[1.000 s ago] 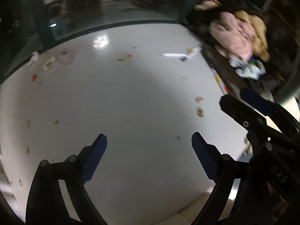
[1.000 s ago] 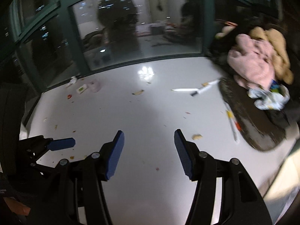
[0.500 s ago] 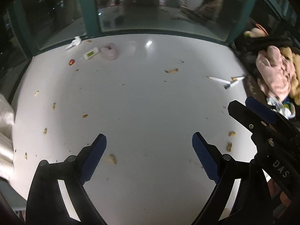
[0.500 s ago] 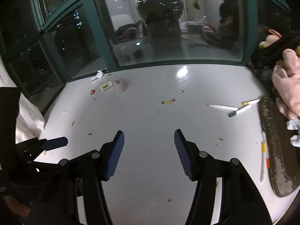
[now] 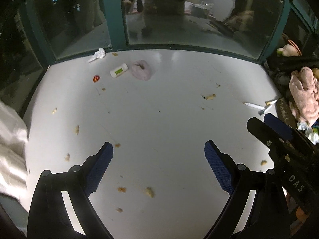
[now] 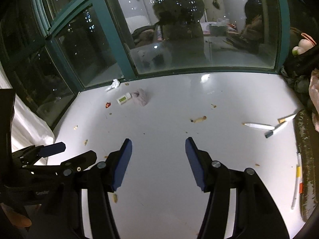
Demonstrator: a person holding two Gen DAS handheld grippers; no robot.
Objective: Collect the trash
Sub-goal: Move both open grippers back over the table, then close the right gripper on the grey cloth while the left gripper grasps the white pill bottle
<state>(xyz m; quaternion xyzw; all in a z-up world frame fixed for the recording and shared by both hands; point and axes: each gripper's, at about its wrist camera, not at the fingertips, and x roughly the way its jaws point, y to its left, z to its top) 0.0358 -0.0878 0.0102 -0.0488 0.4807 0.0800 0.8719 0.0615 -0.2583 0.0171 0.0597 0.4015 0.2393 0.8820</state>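
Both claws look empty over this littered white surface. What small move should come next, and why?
Probably ease the left claw forward and down toward the crumb just off its left fingertip. Both the left and the right claw are open and hold nothing, and that scrap is nearer than the crumpled paper by the window.

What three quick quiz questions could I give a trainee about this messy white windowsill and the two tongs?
1. True or false: the left tongs grip a piece of trash.
2. Multiple choice: what lies directly beside the small white bottle with the green label? A) the pink fuzzy lump B) the white marker pen C) a spoon
3. Fill in: the crumpled white tissue lies against the ____ frame.

Key:
1. False; both the left and right tongs are open and empty.
2. A
3. Window; it lies at the sill's far edge.
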